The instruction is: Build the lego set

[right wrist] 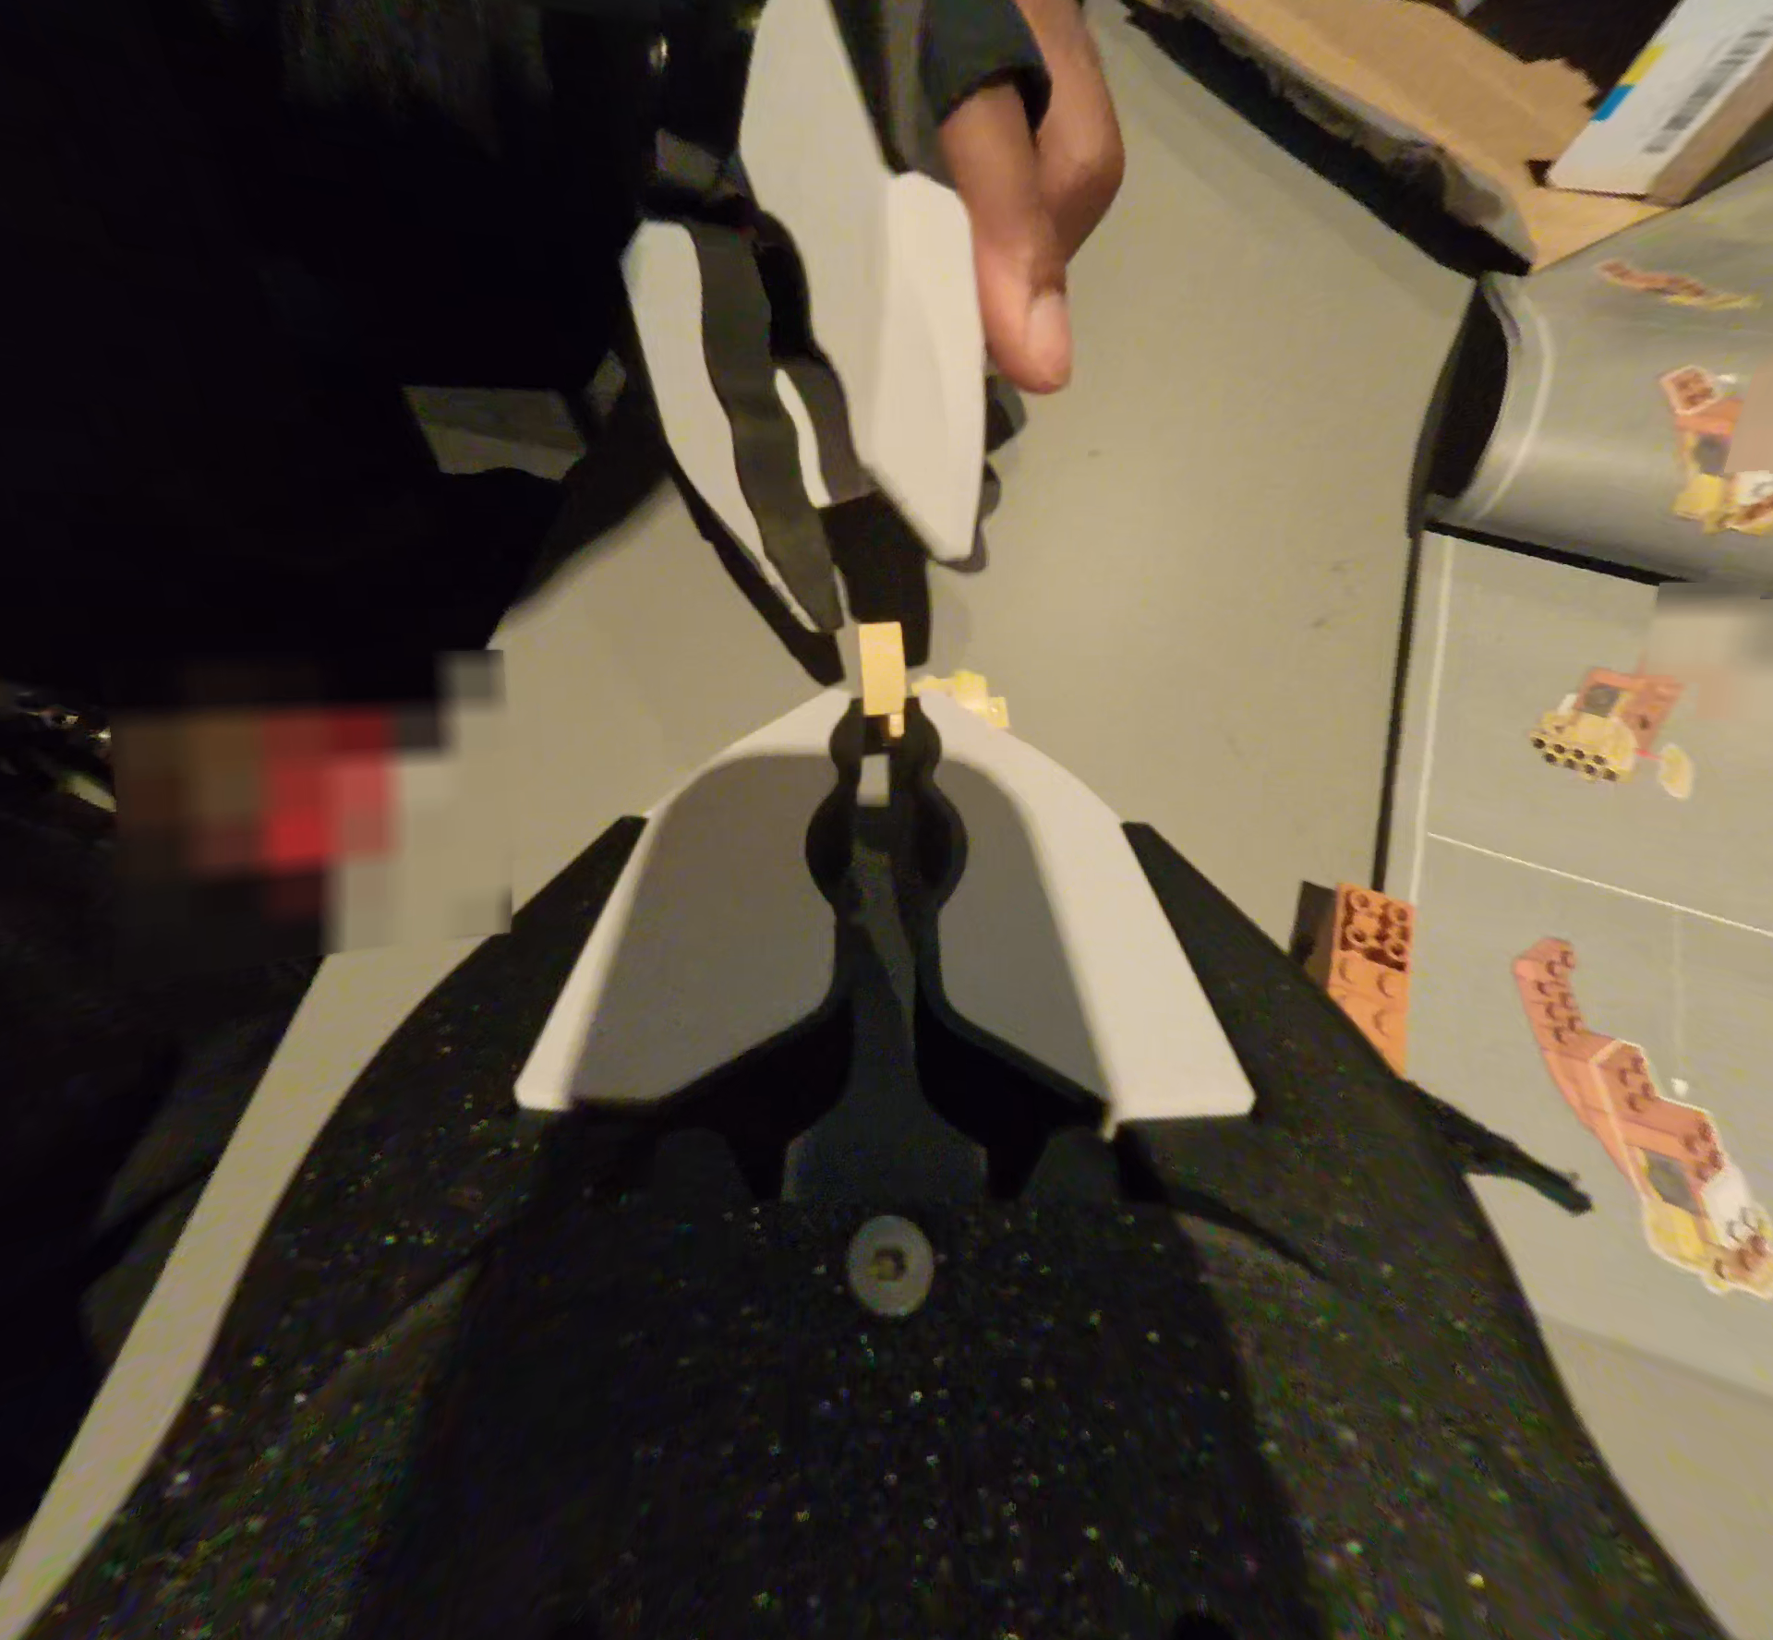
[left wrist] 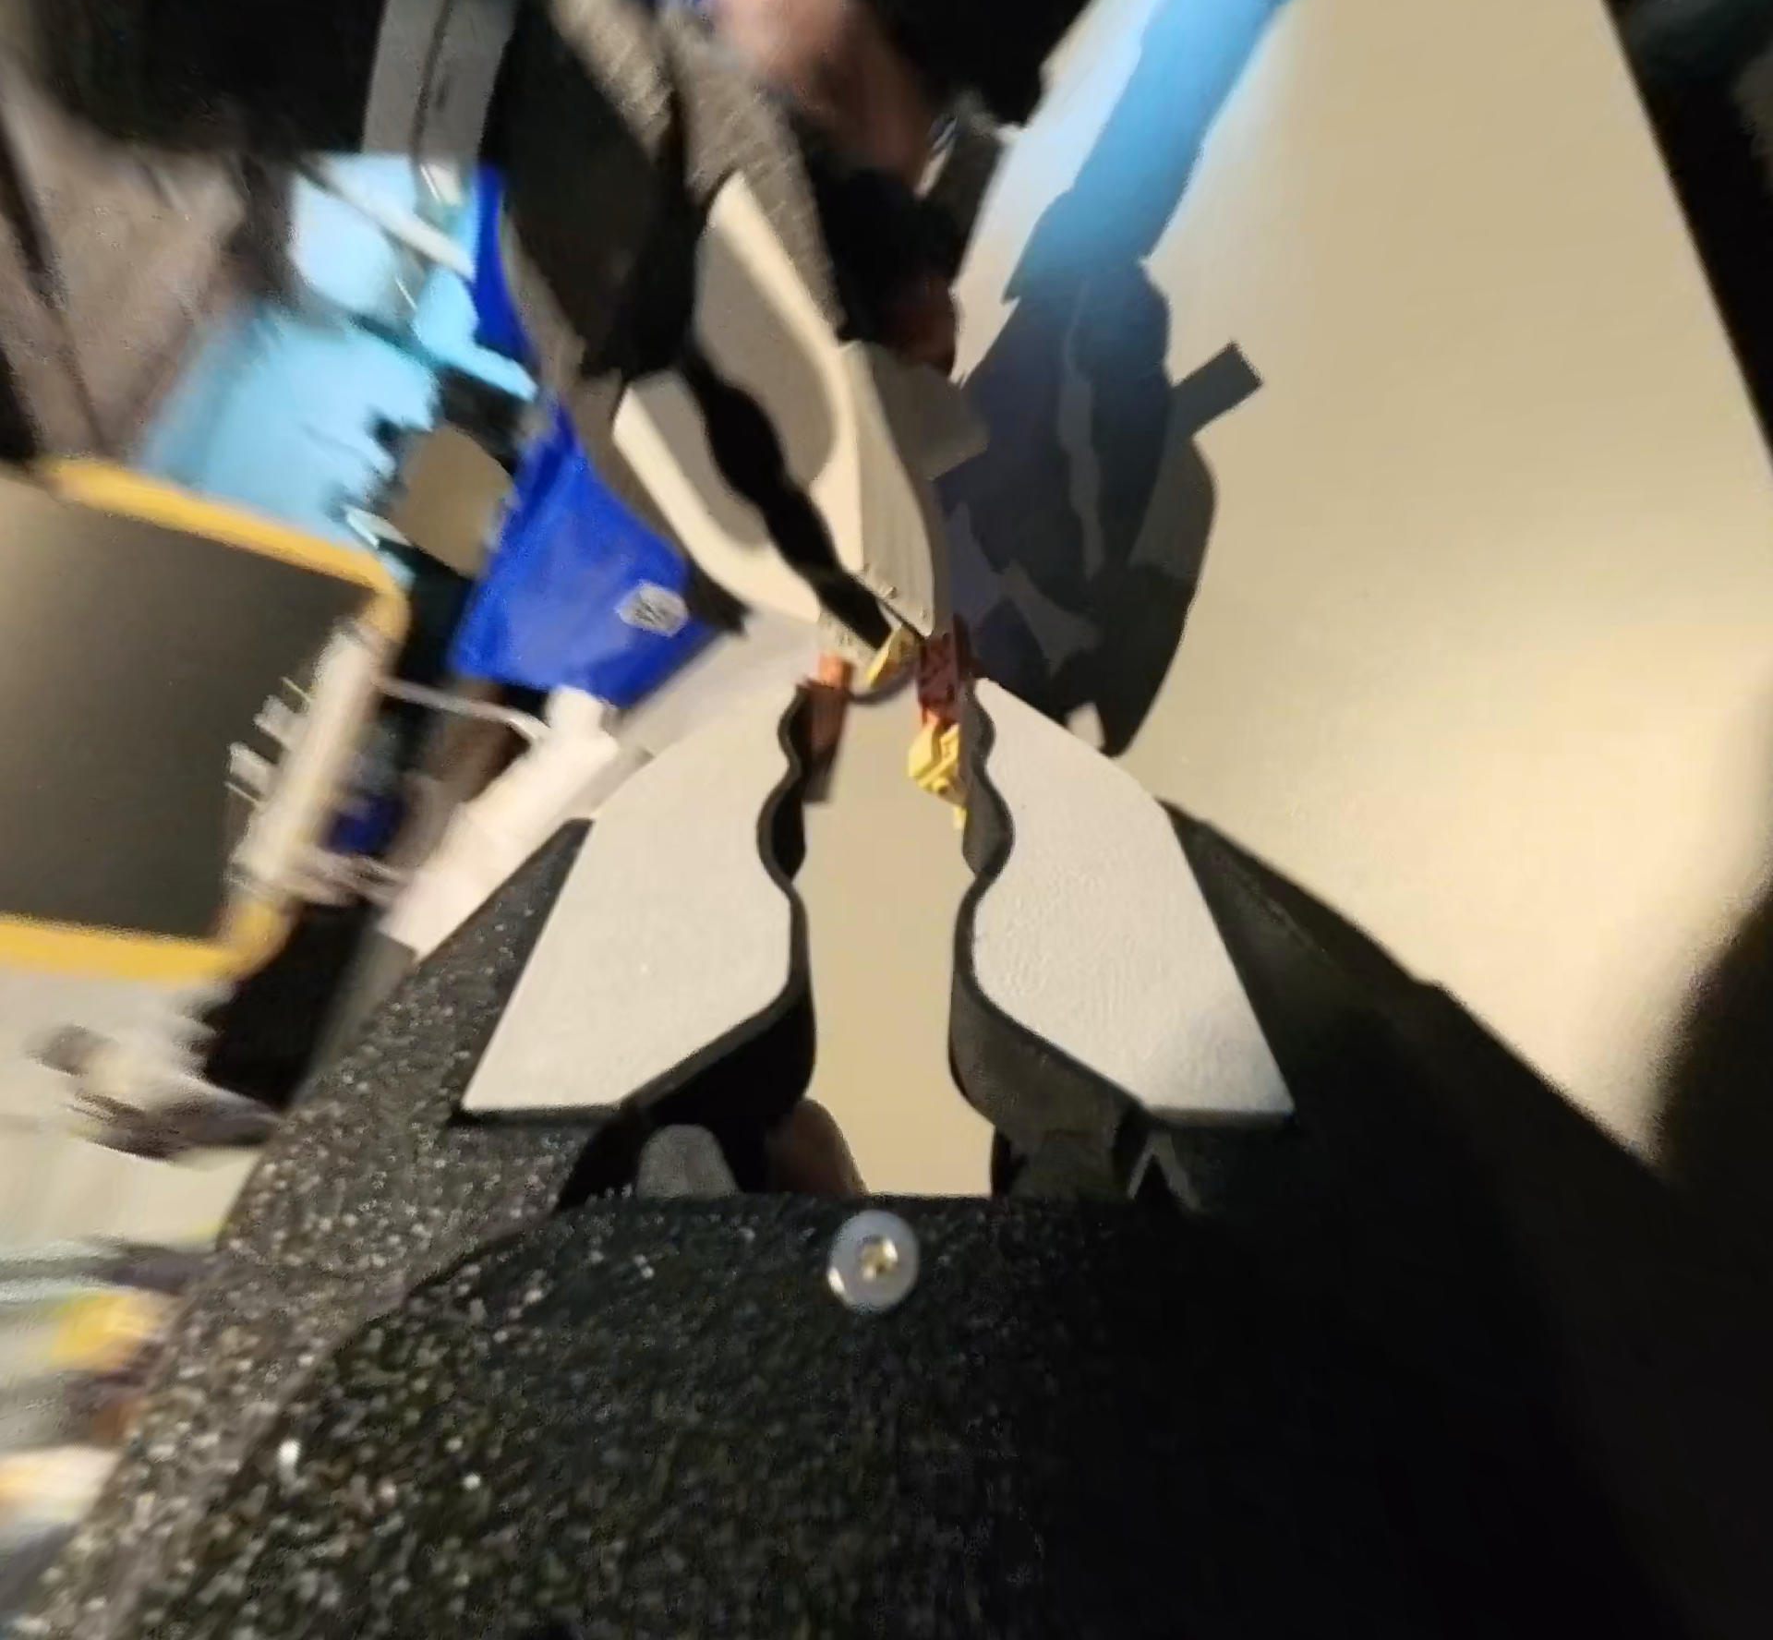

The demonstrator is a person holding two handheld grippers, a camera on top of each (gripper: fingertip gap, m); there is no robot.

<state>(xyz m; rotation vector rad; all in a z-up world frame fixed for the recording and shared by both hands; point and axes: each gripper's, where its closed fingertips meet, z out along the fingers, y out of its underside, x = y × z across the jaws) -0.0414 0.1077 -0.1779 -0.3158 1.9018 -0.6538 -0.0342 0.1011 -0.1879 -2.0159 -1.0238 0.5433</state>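
Note:
Both grippers meet tip to tip above the pale table (left wrist: 1439,539). My left gripper (left wrist: 885,706) is closed on a small lego assembly (left wrist: 938,754) of brown, red and yellow parts that touches both fingers. My right gripper (right wrist: 878,726) is shut on a small yellow piece (right wrist: 881,668), whose other end is at the left gripper's (right wrist: 859,625) tips. In the left wrist view the right gripper (left wrist: 878,625) comes in from the upper left with the yellow piece (left wrist: 887,656) against the assembly. A hand (right wrist: 1027,203) holds the left gripper.
An open instruction booklet (right wrist: 1583,730) lies at the right, with a brown brick (right wrist: 1372,961) at its edge. Another yellow lego part (right wrist: 964,692) lies just behind the tips. A cardboard box (right wrist: 1343,59) is at the far right. A blue bin (left wrist: 585,596) and a yellow-rimmed black tote (left wrist: 192,682) stand off the table.

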